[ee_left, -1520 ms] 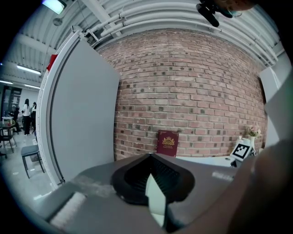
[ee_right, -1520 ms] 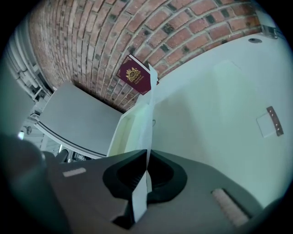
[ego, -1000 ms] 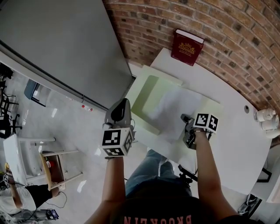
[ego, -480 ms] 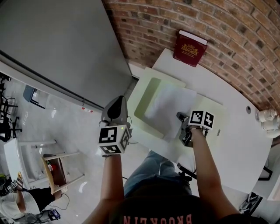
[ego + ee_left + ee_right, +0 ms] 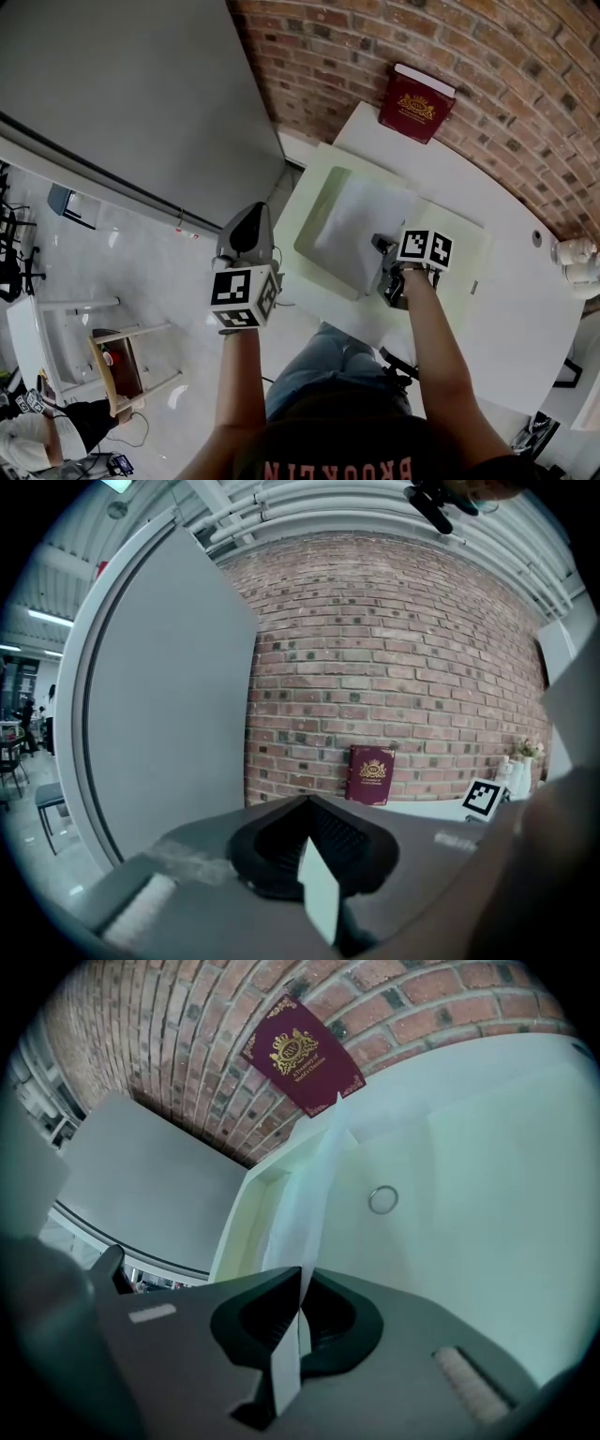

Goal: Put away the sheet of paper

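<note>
Right gripper view | right gripper [image 5: 300,1309] jaws clamp sheet of paper [image 5: 305,1204], edge-on | left gripper [image 5: 309,847] jaws closed

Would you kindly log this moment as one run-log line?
right gripper: shut on sheet of paper | over green folder | left gripper: shut, beside table

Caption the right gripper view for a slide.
Right gripper clamps the sheet of paper edge-on over a pale green folder, maroon book behind.

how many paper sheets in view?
1. The sheet is over the open green folder, one edge pinched in the right gripper. More could be hidden under it.
</note>
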Tool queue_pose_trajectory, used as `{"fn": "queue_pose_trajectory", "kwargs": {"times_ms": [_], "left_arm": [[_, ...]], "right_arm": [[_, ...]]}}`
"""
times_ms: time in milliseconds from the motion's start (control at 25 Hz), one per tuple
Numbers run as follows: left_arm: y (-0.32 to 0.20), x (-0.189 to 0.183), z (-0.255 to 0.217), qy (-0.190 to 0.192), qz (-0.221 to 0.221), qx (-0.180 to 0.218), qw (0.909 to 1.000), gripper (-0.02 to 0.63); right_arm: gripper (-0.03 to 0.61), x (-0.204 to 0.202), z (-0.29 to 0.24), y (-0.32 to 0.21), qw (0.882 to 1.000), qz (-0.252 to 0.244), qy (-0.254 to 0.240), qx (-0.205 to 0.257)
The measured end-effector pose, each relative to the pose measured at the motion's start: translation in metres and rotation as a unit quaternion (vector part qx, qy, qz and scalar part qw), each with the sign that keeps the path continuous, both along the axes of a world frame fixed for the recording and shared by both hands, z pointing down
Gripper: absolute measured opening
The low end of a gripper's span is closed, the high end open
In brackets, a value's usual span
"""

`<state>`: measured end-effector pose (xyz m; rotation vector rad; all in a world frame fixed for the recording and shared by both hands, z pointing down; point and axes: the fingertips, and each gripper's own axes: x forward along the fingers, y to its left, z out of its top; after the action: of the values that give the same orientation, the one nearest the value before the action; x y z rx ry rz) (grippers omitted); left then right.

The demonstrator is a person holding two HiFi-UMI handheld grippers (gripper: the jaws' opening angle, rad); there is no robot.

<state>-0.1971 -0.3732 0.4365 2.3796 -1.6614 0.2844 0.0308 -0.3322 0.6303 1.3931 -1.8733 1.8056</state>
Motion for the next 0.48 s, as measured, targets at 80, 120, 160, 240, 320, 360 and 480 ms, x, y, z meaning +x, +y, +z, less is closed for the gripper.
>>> {"fn": "queue_pose_trajectory", "kwargs": {"times_ms": [80, 120, 160, 240, 320, 360, 480], "left_arm": [[-0.002, -0.003, 0.002, 0.001, -0.001, -0.001, 1.0000, 0.000], [-0.002, -0.005, 0.003, 0.001, -0.002, -0.002, 1.0000, 0.000], [-0.003, -0.006, 0.004, 0.002, -0.002, -0.002, 1.0000, 0.000], [-0.004, -0.009, 0.005, 0.002, -0.003, -0.003, 1.0000, 0.000], [-0.005, -0.012, 0.006, 0.002, -0.005, -0.004, 1.0000, 0.000], [-0.006, -0.013, 0.007, 0.002, -0.006, -0.004, 1.0000, 0.000], [-0.007, -0.017, 0.008, 0.003, -0.009, -0.004, 0.9999, 0.000]], "right_arm": [[0.002, -0.004, 0.002, -0.003, 1.000, -0.001, 0.000, -0.002], [0.002, -0.006, 0.003, -0.004, 1.000, -0.001, 0.000, -0.003], [0.002, -0.009, 0.004, -0.006, 1.000, -0.001, -0.002, -0.005], [0.003, -0.013, 0.006, -0.008, 1.000, -0.003, -0.005, -0.008], [0.003, -0.018, 0.008, -0.011, 1.000, -0.003, -0.009, -0.012], [0.003, -0.021, 0.010, -0.012, 1.000, -0.003, -0.011, -0.014], [0.003, -0.027, 0.014, -0.016, 1.000, -0.001, -0.021, -0.021]]}}
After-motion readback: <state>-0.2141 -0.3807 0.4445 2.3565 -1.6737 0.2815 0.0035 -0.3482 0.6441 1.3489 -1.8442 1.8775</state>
